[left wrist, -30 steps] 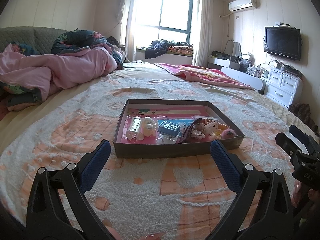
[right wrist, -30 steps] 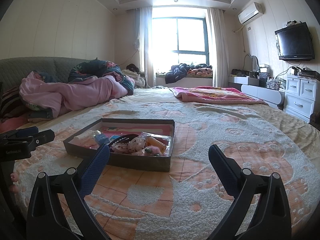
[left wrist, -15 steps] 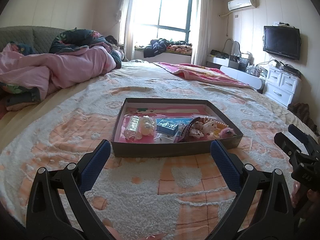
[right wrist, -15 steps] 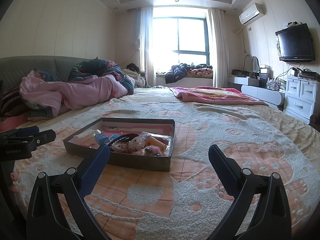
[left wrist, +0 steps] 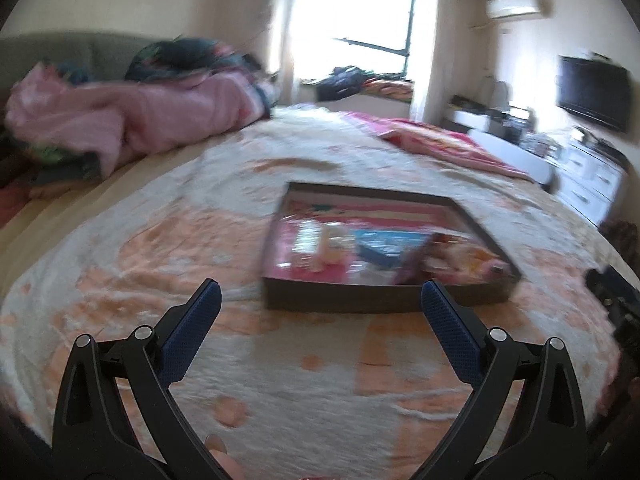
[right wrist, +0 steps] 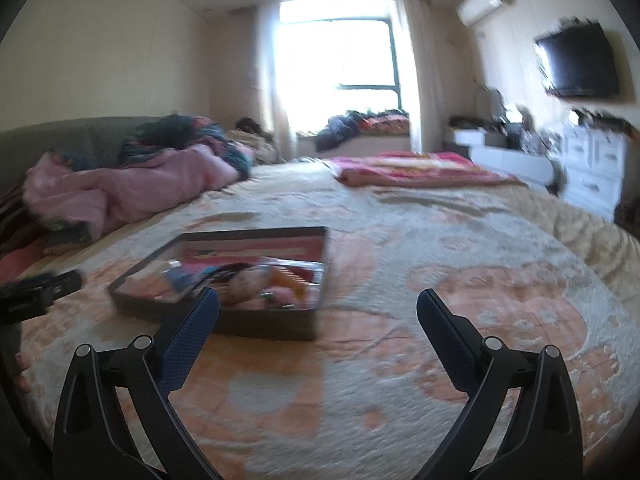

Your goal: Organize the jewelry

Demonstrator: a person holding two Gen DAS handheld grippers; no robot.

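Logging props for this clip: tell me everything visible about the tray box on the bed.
The tray box is a shallow, square, open-topped box with low dark grey walls that look like cardboard and a pink lining. It lies flat on the peach and white bedspread, ahead of both open grippers and untouched by them. Small items crowd its near half: something pale, something blue, a dark curved band and orange-pink pieces. Motion blur hides finer detail.

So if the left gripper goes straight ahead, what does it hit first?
Probably the near wall of the tray; the left gripper is open and points at it over bare blanket, though blur hides depth.
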